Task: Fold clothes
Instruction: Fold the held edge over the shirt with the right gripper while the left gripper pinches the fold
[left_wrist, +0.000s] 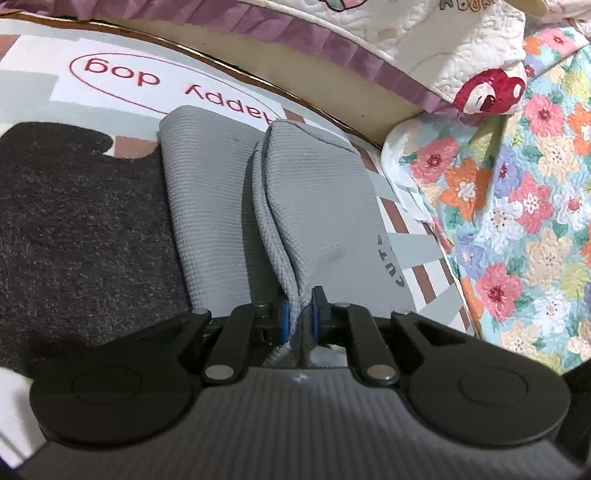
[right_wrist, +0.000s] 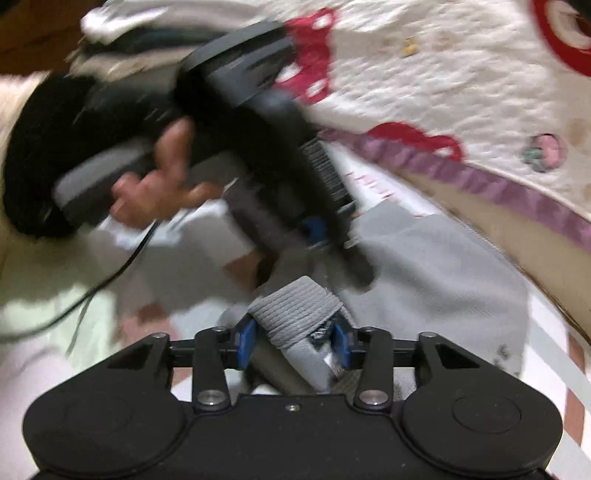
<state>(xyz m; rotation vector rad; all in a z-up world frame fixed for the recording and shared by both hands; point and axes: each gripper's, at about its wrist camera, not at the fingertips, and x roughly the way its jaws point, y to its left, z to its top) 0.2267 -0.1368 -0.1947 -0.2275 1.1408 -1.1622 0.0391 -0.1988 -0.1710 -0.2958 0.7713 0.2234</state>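
We held both grippers, left and right, clamped on grey cloth at frame centre.

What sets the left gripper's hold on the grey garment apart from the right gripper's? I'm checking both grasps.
The left gripper pinches a thin folded edge of the grey garment, blue pads close together. The right gripper clamps a thick bunched ribbed band, pads wider apart. Both are shut on the same grey cloth.
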